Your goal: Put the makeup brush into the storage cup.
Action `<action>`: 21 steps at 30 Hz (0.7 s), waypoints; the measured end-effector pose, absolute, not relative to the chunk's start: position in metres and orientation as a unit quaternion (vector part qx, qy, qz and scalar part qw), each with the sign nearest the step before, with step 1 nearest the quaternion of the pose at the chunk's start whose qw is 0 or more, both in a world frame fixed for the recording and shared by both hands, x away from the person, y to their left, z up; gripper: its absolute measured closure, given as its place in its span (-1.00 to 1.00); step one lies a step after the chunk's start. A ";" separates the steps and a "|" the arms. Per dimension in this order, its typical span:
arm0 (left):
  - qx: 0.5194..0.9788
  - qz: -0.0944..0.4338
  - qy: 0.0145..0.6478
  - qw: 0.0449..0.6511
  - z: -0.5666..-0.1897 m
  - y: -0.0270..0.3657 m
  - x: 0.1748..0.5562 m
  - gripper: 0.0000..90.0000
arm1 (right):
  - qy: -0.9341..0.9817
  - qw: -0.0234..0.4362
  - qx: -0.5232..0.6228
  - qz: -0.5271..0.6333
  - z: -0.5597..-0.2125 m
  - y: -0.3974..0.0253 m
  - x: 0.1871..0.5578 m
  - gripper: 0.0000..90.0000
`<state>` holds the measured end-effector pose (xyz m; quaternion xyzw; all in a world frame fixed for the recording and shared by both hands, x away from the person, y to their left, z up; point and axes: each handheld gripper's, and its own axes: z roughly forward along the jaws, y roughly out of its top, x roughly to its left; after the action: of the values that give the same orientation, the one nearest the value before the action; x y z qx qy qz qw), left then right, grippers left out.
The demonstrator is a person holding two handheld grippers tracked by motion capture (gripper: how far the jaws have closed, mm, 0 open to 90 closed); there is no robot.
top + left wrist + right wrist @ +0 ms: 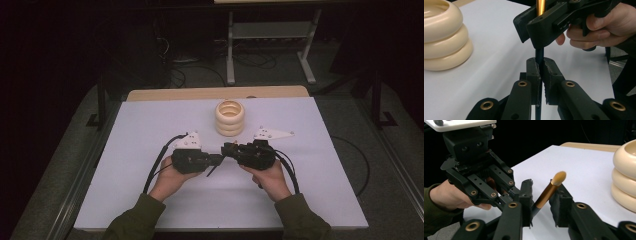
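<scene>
Left hand-held gripper [540, 75] clamps your makeup brush [548, 192] by its dark handle, mid-tabletop; right hand-held gripper [541, 203] stands apart around it. Close squarely on the gold ferrule before releasing.

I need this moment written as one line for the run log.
left claw: shut on brush handle | right claw: open around makeup brush | ring holder: behind, untouched | stage: handover

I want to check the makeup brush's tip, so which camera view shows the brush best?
The right gripper view: the brush shows its tan tip, gold ferrule and dark handle between the jaws. The left gripper view shows its handle clamped by the left gripper. In the high view it is too small to make out.
</scene>
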<state>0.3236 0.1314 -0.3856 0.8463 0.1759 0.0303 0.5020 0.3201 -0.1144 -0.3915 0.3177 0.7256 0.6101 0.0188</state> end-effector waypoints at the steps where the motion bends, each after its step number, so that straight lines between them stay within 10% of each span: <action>1: 0.846 0.030 0.176 0.502 -0.386 0.131 0.324 0.86 | 0.724 0.019 0.318 0.611 -0.391 -0.115 0.320 0.62; 21: 0.848 0.028 0.174 0.500 -0.387 0.131 0.325 0.86 | 0.723 0.017 0.311 0.617 -0.389 -0.109 0.320 0.83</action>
<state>0.3247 0.1308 -0.3868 0.8479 0.1744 0.0280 0.4999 0.3198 -0.1090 -0.3888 0.3113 0.7228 0.6168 0.0171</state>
